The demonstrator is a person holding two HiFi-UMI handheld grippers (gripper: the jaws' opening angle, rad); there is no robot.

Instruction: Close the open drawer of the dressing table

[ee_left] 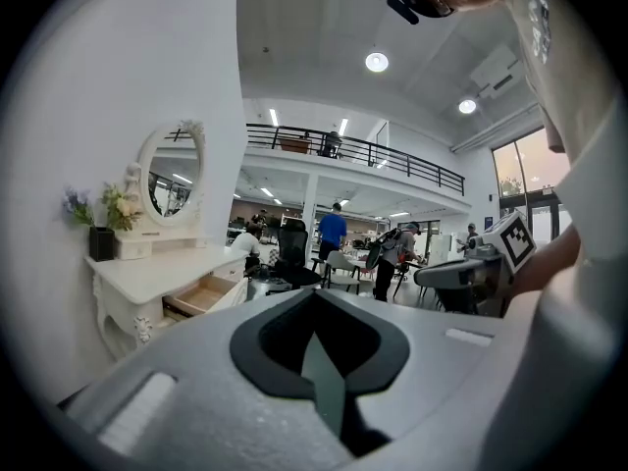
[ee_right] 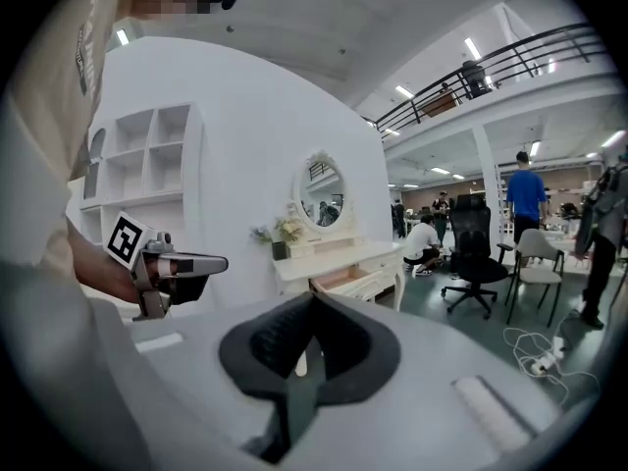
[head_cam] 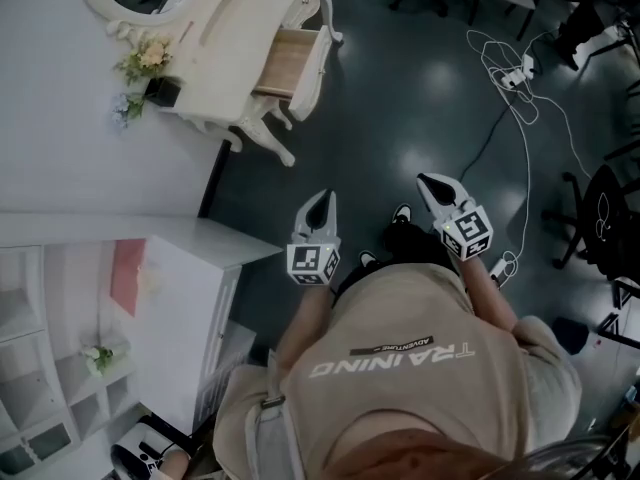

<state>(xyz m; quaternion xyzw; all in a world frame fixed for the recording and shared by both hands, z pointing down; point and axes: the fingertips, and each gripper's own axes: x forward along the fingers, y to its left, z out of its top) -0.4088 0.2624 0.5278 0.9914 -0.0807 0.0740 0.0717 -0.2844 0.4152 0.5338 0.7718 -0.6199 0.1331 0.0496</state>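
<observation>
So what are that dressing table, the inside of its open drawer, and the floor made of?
The dressing table looks like cream-painted wood, going by its carved curved legs; moulded plastic can't be ruled out. Inside, the open drawer shows bare light-brown wood or board. The floor seems polished concrete or resin: dark, seamless, with soft light reflections.

We read TRAINING, upside down in pale capitals, on the beige shirt (head_cam: 400, 393) just behind the left gripper (head_cam: 321, 203) and right gripper (head_cam: 434, 183). A dark strip (head_cam: 392, 347) nearer the grippers says ADVENTURE; we cannot read its finer print.
</observation>
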